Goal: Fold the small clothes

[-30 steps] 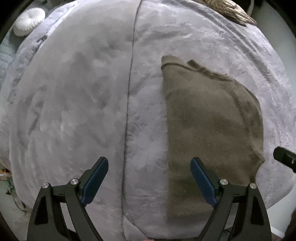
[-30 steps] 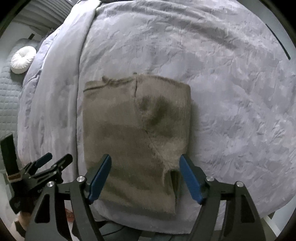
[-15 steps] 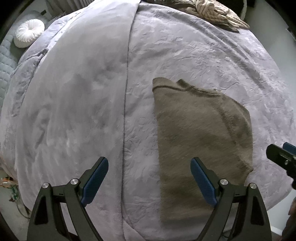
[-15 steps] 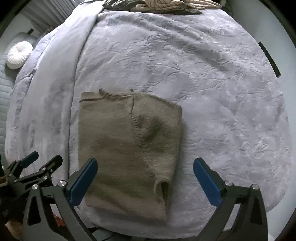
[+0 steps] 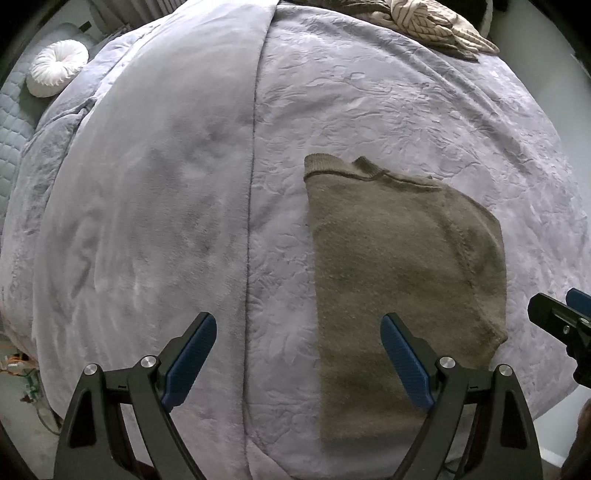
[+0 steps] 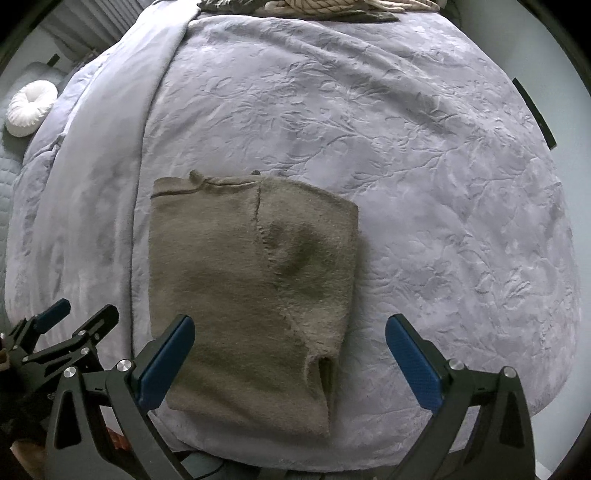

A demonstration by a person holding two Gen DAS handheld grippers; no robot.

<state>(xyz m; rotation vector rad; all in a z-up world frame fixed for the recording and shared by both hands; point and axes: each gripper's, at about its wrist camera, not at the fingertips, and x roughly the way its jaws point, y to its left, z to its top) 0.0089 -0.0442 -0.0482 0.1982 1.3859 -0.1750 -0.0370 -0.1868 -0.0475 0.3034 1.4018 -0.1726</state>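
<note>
A small olive-brown knit sweater (image 5: 399,273) lies folded flat near the front edge of a lavender bedspread (image 5: 369,110). It also shows in the right wrist view (image 6: 236,288), with a sleeve folded over its right side. My left gripper (image 5: 299,354) is open and empty above the bed, to the left of the sweater's near end. My right gripper (image 6: 290,358) is open and empty above the sweater's near edge. Each gripper shows at the edge of the other's view: the right one (image 5: 561,325), the left one (image 6: 62,332).
A pile of other clothes (image 5: 432,22) lies at the far edge of the bed, also seen in the right wrist view (image 6: 332,5). A round white cushion (image 5: 55,72) sits at the far left. A smooth blanket panel (image 5: 147,184) covers the bed's left half.
Both grippers have pulled back and up from the sweater, so more of the bed shows. The right gripper's jaws have opened wider. The sweater has not moved.
</note>
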